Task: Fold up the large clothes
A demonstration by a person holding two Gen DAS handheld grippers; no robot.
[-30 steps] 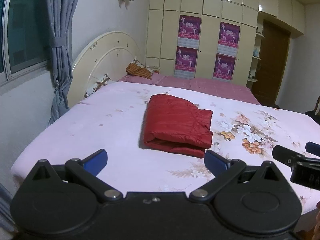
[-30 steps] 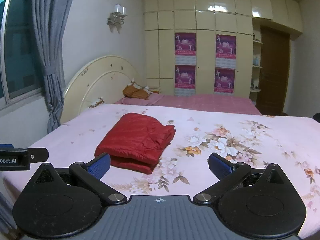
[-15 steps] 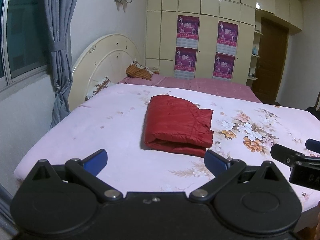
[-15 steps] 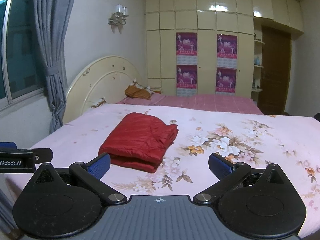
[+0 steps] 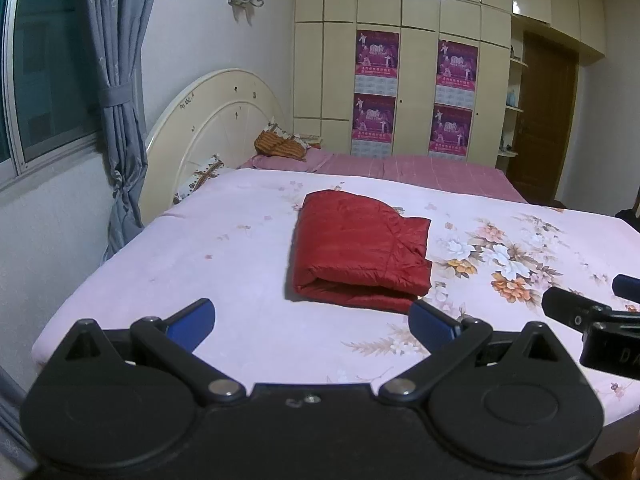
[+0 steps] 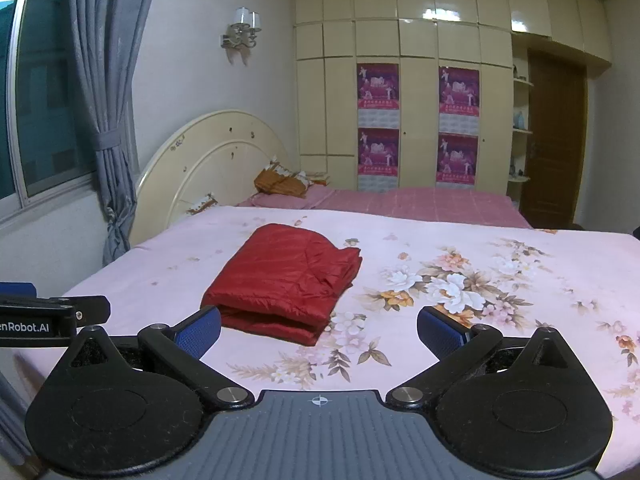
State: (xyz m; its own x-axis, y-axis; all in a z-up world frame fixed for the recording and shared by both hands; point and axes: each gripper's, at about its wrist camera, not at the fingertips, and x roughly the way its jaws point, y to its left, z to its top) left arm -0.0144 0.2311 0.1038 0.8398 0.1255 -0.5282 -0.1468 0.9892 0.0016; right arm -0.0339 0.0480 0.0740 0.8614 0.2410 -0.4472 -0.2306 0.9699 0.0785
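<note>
Two grippers hang at the near edge of the bed point(image 5: 240, 248), both empty. At the bottom of the left wrist view, the left gripper point(image 5: 310, 316) has its blue-padded fingers point(image 5: 192, 316) spread wide apart, holding nothing; the right gripper point(image 6: 320, 324) shows the same released state at the bottom of its own view. A red padded garment point(image 5: 360, 248) lies folded into a thick rectangular bundle in the middle of the left view, flat on the pale pink floral sheet point(image 6: 460, 280), apart from both grippers. In the right wrist view the garment sits left of centre, its folded edge toward the camera. At the right edge of the left view, part of the right gripper shows. A cream headboard point(image 5: 216, 128) stands in the centre left, grey curtains point(image 5: 116, 80) in the upper left, and purple posters point(image 6: 378, 120) on the wardrobe at the upper centre.
</note>
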